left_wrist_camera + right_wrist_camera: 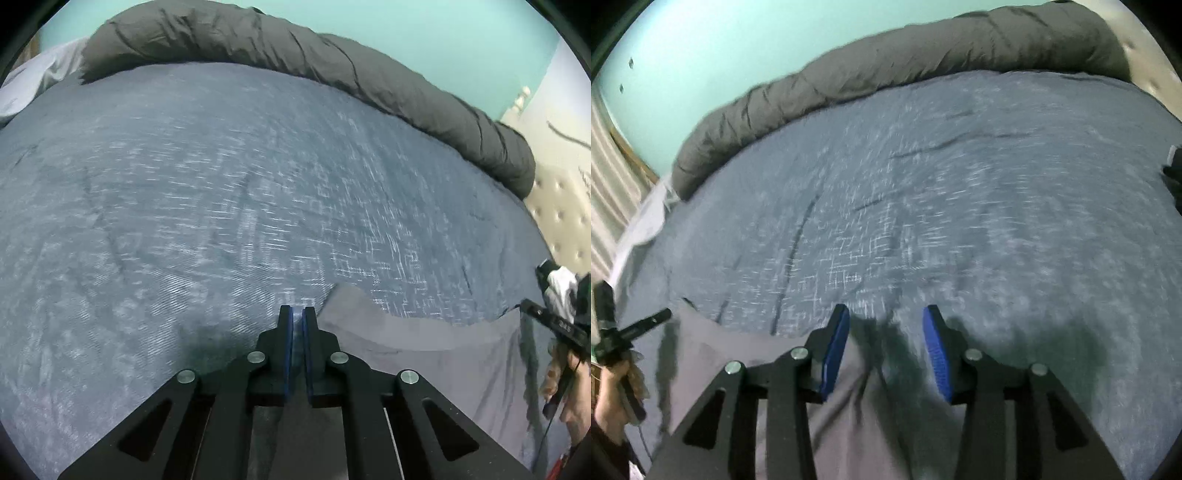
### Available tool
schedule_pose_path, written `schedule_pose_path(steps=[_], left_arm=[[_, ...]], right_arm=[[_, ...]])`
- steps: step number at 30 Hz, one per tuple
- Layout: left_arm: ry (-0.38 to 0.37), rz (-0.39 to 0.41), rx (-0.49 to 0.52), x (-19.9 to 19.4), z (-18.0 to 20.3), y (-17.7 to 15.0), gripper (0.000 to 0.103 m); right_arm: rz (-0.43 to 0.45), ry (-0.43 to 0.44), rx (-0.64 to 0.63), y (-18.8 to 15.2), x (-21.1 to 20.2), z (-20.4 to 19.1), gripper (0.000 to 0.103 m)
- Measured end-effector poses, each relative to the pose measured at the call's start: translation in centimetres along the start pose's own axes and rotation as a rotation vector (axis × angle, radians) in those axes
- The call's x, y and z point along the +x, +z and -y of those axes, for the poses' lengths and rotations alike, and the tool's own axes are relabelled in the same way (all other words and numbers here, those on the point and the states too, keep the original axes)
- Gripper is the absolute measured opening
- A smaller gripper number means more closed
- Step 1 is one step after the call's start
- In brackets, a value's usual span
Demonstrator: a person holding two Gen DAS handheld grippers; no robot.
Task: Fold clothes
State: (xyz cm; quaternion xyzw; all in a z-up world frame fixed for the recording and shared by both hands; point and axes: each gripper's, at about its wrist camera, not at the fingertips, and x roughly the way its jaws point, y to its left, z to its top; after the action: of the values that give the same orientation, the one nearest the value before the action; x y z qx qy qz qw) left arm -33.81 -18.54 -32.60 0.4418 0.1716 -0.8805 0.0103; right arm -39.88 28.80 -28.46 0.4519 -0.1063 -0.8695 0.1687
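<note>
A plain grey garment (424, 354) lies on the bed at the lower right of the left wrist view. One raised corner meets the tips of my left gripper (297, 314), whose jaws are shut with only a thin slit between them. The same garment (857, 413) spreads under my right gripper (886, 314), whose blue pads (834, 350) stand wide apart over it. A hand (576, 387) holds the right gripper's body (554, 321) at the far right edge. The left gripper's body (631, 330) shows at the left edge of the right wrist view.
A blue-grey patterned bedspread (221, 184) covers the whole bed. A rolled dark grey duvet (332, 62) runs along the far side against a teal wall. A tufted beige headboard (554, 206) is to the right, and pale curtains (605, 177) hang at the left.
</note>
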Motion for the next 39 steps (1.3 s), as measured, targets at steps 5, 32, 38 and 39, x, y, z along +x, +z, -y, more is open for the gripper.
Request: schedule_pose_path(steps=[5,32,38,39], left_arm=[[-0.004,-0.009,-0.001,-1.9,-0.2,-1.4,0.009],[-0.005,-0.108,-0.141,-8.9,-4.7,-12.6,0.021],[-0.013,-0.110,-0.160,-8.7,-4.9,-13.2,0.039],[-0.014,-0.110,-0.163,-8.7,-4.9,-13.3,0.039]], right_arm=[[-0.062,0.020,-0.011,-4.9,-4.4,0.9,0.042],[-0.110,0.004,0.205,-16.3,-12.2,4.7,0.001],[-0.059,-0.018,0.219,-17.2,-12.5,4.3,0.001],[-0.047,-0.009,0.235,-17.5,-12.5,4.3,0.001]])
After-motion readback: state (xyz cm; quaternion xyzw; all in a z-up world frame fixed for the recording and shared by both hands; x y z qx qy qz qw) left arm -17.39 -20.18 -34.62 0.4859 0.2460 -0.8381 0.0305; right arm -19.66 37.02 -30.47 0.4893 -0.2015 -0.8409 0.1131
